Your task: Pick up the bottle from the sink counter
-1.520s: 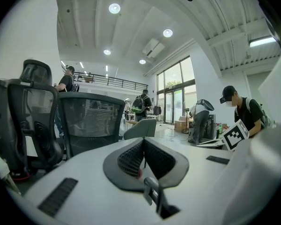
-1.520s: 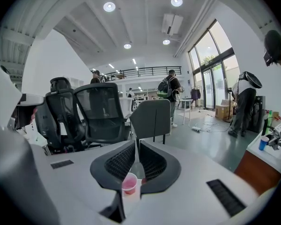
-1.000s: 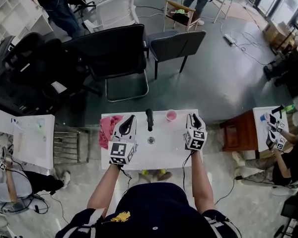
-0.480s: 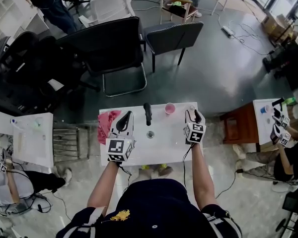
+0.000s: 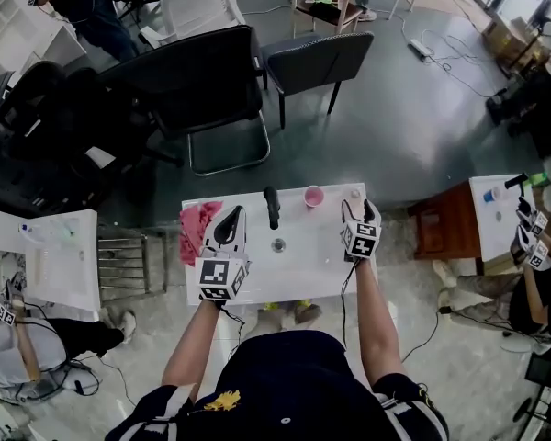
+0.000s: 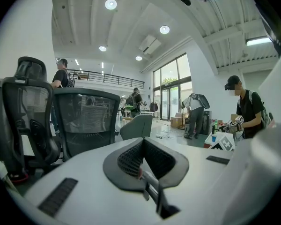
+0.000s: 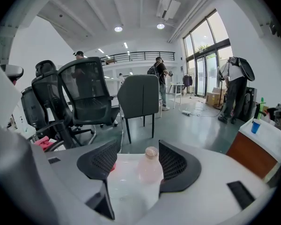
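A small clear bottle (image 7: 149,167) with a pale cap stands on the white sink counter (image 5: 303,274), near the far right corner; it shows as a pale dot, the bottle (image 5: 355,194), in the head view. My right gripper (image 7: 138,149) is open and its jaws have just been opening. The bottle stands between them, closer to the right pad, and neither pad presses on it. From above, the right gripper (image 5: 359,209) sits just short of the bottle. My left gripper (image 5: 231,217) hovers over the counter's left half, and the left gripper (image 6: 143,144) is shut on nothing.
A black faucet (image 5: 272,208) rises at the counter's back middle, with a drain (image 5: 278,244) in front. A pink cup (image 5: 313,196) stands left of the bottle. A pink cloth (image 5: 197,223) lies at the left edge. Office chairs (image 5: 202,90) stand beyond the counter.
The right gripper has sunk and moved toward the counter's far right corner, and its jaws have spread wider, one on each side of the bottle. The left gripper has stayed in place.
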`<state>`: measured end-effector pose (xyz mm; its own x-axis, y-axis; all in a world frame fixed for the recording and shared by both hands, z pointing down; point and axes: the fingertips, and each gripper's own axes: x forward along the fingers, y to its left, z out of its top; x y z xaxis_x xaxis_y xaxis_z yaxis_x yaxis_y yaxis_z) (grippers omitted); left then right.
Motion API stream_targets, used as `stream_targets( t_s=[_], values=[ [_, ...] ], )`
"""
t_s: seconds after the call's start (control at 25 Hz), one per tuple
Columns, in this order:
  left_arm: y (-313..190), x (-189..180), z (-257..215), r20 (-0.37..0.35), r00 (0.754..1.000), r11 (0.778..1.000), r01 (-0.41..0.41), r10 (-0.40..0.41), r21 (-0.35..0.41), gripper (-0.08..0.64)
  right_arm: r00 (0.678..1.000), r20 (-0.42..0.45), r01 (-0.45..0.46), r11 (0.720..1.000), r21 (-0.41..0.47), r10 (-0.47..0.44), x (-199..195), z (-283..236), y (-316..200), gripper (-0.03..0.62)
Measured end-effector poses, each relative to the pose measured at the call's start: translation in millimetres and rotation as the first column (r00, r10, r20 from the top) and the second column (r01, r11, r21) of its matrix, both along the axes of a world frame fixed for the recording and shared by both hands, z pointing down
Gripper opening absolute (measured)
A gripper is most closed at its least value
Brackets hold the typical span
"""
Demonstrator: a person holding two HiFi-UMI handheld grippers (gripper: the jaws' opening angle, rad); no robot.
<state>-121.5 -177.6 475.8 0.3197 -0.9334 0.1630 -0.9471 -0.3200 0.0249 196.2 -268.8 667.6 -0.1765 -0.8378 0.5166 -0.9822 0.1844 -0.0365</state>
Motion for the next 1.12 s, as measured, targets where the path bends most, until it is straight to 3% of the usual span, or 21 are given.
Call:
stream_targets(
  t_s=[0.6, 1.12],
  values=[
    [-15.1, 7.7, 23.5, -0.016, 1.0, 1.0, -0.007, 0.007, -0.013, 0.018, 1.0, -0.02, -0.017, 0.999, -0.044, 0.016, 5.5, 39.5, -16.2, 0.35],
    [-38.8, 52.3, 63.9, -0.041, 0.997, 0.997, -0.069, 0.067, -0.037, 0.018, 0.999, -0.033, -0.032, 0.998, -0.057, 0.03, 14.3, 73.5, -25.6, 0.357]
  ],
)
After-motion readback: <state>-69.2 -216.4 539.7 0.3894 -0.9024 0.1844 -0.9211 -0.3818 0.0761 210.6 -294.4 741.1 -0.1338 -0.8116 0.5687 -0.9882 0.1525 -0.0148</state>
